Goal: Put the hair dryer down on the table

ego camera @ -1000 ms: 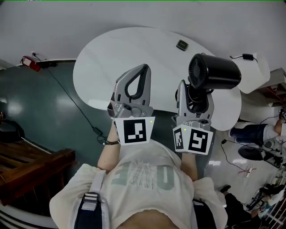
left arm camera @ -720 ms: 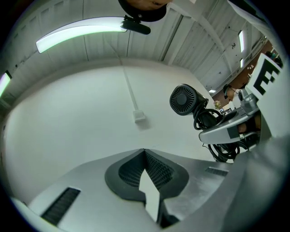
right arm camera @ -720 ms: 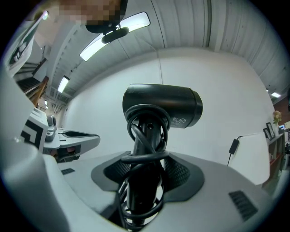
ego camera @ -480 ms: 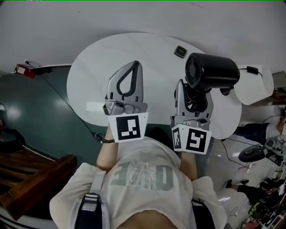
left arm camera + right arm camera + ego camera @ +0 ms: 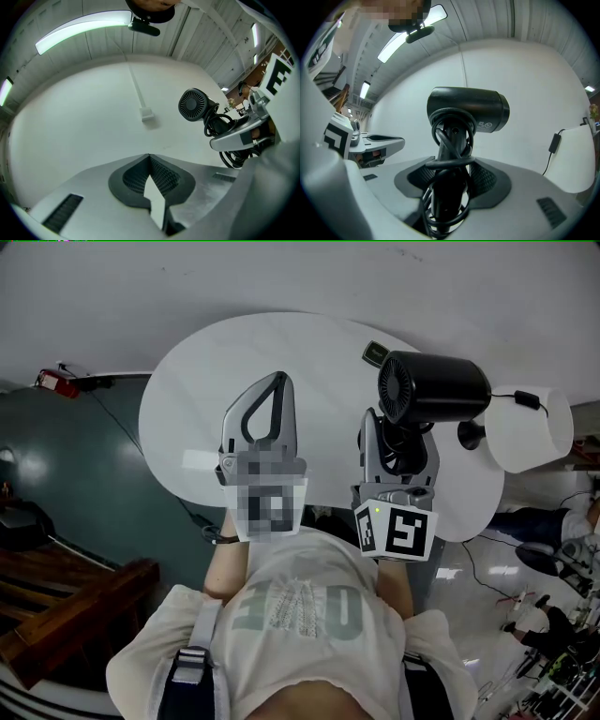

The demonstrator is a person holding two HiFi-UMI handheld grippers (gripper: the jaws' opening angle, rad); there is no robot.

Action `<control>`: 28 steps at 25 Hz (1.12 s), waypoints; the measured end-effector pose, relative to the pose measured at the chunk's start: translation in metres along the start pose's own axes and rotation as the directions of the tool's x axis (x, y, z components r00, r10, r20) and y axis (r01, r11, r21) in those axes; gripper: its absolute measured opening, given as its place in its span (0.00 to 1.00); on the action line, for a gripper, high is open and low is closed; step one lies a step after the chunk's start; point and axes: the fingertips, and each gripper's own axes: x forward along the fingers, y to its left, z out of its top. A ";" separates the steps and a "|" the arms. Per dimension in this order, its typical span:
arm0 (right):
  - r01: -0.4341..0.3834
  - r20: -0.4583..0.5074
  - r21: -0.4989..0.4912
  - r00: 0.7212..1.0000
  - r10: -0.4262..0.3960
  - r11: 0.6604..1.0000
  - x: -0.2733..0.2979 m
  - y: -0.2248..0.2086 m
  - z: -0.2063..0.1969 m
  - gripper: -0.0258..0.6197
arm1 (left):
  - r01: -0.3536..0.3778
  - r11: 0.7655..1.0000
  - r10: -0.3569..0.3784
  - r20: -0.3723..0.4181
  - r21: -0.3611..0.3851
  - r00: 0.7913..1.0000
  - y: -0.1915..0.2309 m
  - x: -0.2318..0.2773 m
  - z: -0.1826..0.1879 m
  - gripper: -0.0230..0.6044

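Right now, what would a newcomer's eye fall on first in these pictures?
The black hair dryer stands out first, held upright over the white table by its cord-wrapped handle in the right tool. Next comes the left tool, shut and empty, beside it on the left.

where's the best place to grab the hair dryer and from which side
Take the hair dryer by its handle, coming from the handle's free end, as the right gripper does. The handle is slim, while the barrel across its top looks too fat; jaws must span the cord wound round it.
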 end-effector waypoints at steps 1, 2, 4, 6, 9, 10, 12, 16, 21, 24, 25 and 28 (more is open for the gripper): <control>-0.005 -0.003 -0.002 1.000 0.005 1.000 0.001 -0.001 -0.001 0.40 | -0.003 1.000 0.003 -0.002 0.003 1.000 -0.001 0.002 0.000 0.05; -0.010 -0.005 -0.003 1.000 0.010 1.000 0.003 -0.002 -0.002 0.39 | -0.005 1.000 0.005 -0.003 0.006 1.000 -0.002 0.004 0.001 0.05; -0.018 -0.012 -0.001 1.000 0.018 1.000 0.005 -0.004 -0.005 0.40 | -0.007 1.000 0.007 -0.007 0.007 1.000 -0.004 0.005 0.000 0.05; -0.019 -0.022 0.006 1.000 0.019 1.000 0.008 -0.005 -0.008 0.39 | -0.012 1.000 0.012 -0.012 0.005 1.000 -0.003 0.006 -0.001 0.05; -0.028 -0.050 0.026 0.998 0.029 0.999 0.016 -0.006 -0.015 0.39 | -0.028 1.000 0.029 -0.019 0.008 0.999 0.000 0.009 -0.003 0.05; -0.037 -0.067 0.031 0.997 0.039 0.999 0.019 -0.006 -0.020 0.40 | -0.033 0.999 0.033 -0.026 0.007 0.999 0.000 0.009 -0.005 0.05; -0.056 -0.112 0.033 0.992 0.060 0.998 0.025 -0.005 -0.031 0.40 | -0.038 0.999 0.038 -0.038 0.005 0.999 0.000 0.008 -0.008 0.05; -0.105 -0.224 0.033 0.968 0.110 0.994 0.042 0.000 -0.065 0.40 | -0.048 0.999 0.047 -0.046 -0.008 0.998 0.001 0.005 -0.014 0.05; -0.163 -0.419 0.040 0.893 0.165 0.986 0.059 0.014 -0.132 0.40 | -0.047 0.999 0.047 -0.079 0.004 0.996 0.001 -0.002 -0.026 0.05; -0.191 -0.536 0.013 0.827 0.167 0.982 0.065 0.020 -0.180 0.40 | -0.049 0.999 0.049 -0.082 -0.003 0.995 -0.001 -0.004 -0.029 0.05; -0.201 -0.570 0.010 0.804 0.170 0.980 0.065 0.022 -0.194 0.39 | -0.051 0.999 0.049 -0.087 -0.013 0.995 -0.001 -0.005 -0.031 0.05; -0.216 -0.644 0.026 0.743 0.182 0.976 0.061 0.027 -0.229 0.39 | -0.058 0.998 0.056 -0.099 -0.019 0.993 0.000 -0.008 -0.034 0.05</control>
